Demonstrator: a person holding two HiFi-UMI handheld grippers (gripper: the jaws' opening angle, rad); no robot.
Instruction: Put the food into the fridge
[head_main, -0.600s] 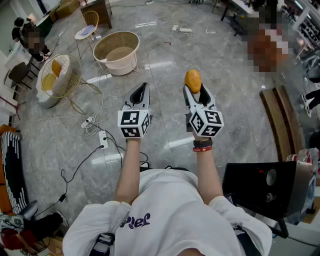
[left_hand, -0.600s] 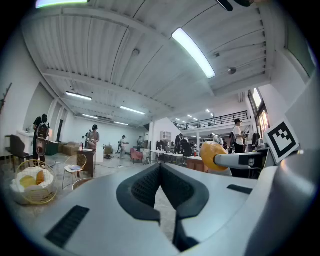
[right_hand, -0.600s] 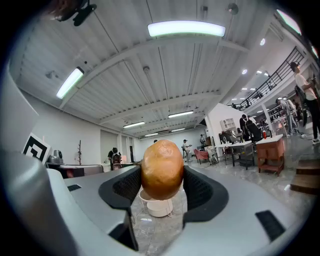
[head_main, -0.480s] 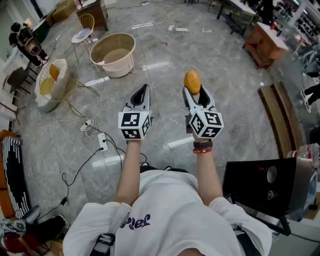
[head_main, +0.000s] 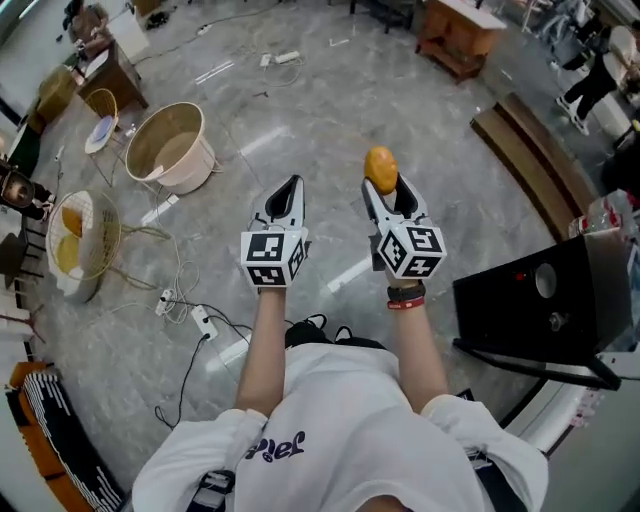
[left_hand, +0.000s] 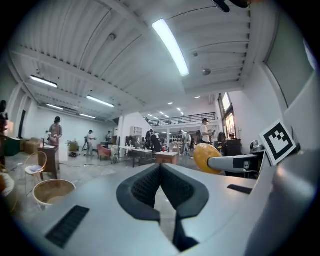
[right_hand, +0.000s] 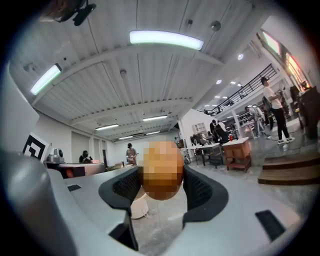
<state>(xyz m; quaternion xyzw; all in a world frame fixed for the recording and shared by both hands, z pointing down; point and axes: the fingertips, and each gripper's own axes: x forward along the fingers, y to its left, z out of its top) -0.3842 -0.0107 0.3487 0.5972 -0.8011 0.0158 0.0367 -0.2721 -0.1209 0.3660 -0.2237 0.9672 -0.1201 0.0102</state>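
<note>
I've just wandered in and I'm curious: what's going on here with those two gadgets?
A person holds a tool in each hand. The right tongs grip a round orange-yellow piece of food above the grey stone floor. The left tongs are closed and empty. A black cabinet stands at the person's right.

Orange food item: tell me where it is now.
The orange food item is right of centre in the head view, gripped between the jaws of the right gripper, with the shut left gripper to its left.
</note>
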